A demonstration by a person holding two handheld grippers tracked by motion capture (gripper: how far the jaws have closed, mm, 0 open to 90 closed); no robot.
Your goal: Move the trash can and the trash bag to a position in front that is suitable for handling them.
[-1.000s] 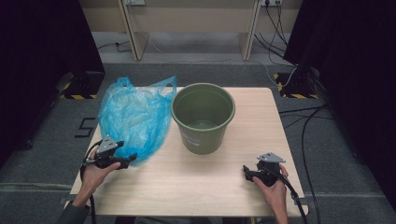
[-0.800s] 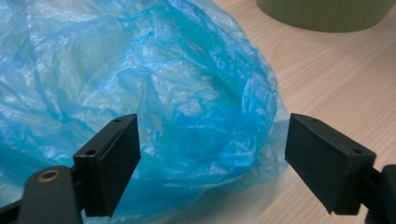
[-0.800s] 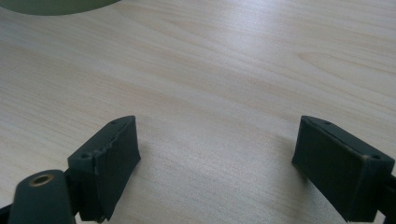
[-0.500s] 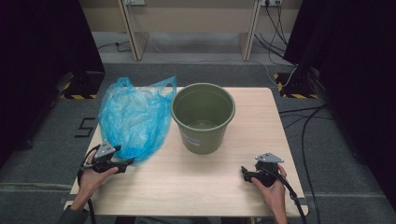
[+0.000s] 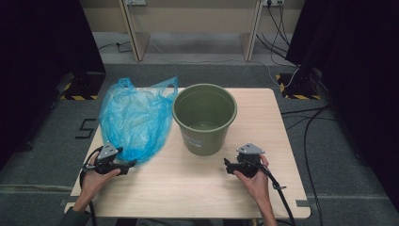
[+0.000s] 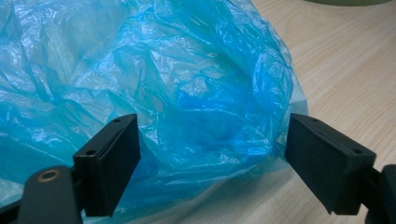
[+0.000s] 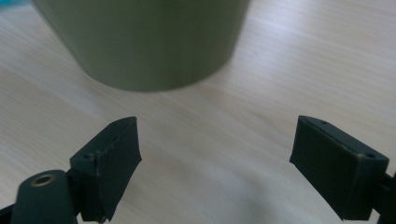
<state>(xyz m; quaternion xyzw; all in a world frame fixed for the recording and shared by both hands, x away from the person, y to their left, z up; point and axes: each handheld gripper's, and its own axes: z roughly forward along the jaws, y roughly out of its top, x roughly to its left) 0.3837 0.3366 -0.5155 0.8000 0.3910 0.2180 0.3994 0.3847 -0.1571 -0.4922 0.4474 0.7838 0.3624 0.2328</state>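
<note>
We hold the left gripper (image 5: 126, 165), jaws wide and empty, at the near edge of the blue bag (image 5: 134, 117), which lies straight ahead.

Your blue bag (image 6: 187, 88) is thin plastic film, translucent, heavily crinkled, with glossy highlights on the creases. The green bucket (image 5: 205, 117) looks like moulded plastic, smooth and matt. The desk (image 5: 188, 188) shows pale wood grain with a low sheen. Each tool, left (image 6: 212, 154) and right (image 7: 217, 161), has matt black jaws, slightly rough at the edges
</note>
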